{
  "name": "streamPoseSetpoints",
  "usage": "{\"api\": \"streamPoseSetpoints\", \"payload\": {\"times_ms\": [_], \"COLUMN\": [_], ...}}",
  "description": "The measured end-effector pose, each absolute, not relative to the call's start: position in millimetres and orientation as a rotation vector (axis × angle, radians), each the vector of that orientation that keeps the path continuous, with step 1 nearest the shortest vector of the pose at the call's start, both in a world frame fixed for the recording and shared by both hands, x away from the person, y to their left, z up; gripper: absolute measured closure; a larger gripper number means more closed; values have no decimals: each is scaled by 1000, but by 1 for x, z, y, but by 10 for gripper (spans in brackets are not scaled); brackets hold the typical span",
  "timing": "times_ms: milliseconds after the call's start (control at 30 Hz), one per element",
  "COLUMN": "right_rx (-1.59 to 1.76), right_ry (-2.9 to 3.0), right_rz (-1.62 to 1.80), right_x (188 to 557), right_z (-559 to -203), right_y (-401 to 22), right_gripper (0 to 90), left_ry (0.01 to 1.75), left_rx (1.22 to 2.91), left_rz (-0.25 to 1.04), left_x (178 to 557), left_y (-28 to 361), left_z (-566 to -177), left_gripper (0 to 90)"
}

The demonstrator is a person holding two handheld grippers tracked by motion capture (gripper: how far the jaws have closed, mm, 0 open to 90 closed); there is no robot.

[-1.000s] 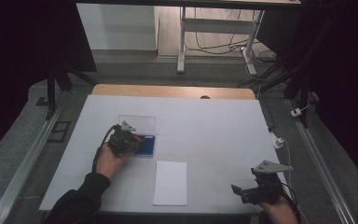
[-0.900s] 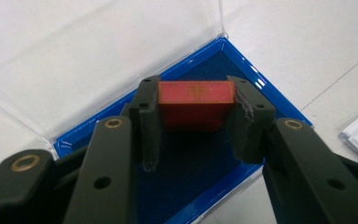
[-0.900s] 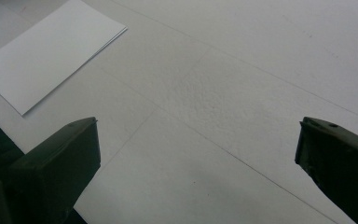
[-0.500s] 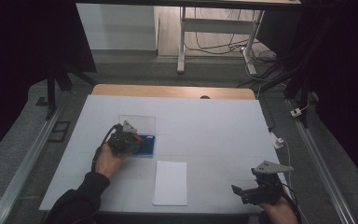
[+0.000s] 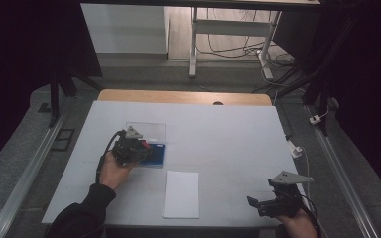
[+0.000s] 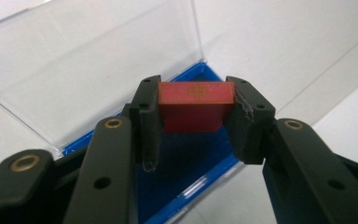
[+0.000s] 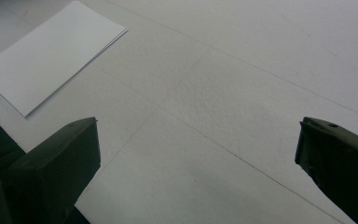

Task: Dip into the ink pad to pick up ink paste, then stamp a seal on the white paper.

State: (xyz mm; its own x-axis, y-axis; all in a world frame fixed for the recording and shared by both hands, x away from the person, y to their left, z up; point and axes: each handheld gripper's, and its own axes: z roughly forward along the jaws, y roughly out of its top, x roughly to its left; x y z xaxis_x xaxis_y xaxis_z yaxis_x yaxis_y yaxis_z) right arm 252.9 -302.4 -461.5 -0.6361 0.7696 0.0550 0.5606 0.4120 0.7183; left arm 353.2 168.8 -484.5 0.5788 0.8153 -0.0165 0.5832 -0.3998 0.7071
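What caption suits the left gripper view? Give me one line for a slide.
Left gripper clamps a red block over the open blue case, its clear lid tilted back.

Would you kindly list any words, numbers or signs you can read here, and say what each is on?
No readable words or numbers.
Red block, held in the left gripper over the blue case: a small gold mark on its top edge, too blurred to read.
White paper: blank.

My left gripper (image 6: pixel 193 123) has black jaws with brass rivets; my sleeve (image 5: pixel 82 215) is black.
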Motion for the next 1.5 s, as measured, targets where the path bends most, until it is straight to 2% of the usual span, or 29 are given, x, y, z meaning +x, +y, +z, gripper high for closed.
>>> {"api": "streamPoseSetpoints", "payload": {"times_ms": [733, 1500], "right_rx": [1171, 1171], "right_ry": [2382, 2382], "right_rz": [1077, 1081], "right_x": [253, 253], "right_z": [-462, -461], "right_y": [-304, -305], "right_gripper": [0, 0], "left_ry": [1078, 899], "left_rx": [2063, 2122], "left_rz": [389, 312], "left_x": [330, 313], "left_y": [183, 145], "left_z": [-460, -455], "left_gripper": [582, 582]}}
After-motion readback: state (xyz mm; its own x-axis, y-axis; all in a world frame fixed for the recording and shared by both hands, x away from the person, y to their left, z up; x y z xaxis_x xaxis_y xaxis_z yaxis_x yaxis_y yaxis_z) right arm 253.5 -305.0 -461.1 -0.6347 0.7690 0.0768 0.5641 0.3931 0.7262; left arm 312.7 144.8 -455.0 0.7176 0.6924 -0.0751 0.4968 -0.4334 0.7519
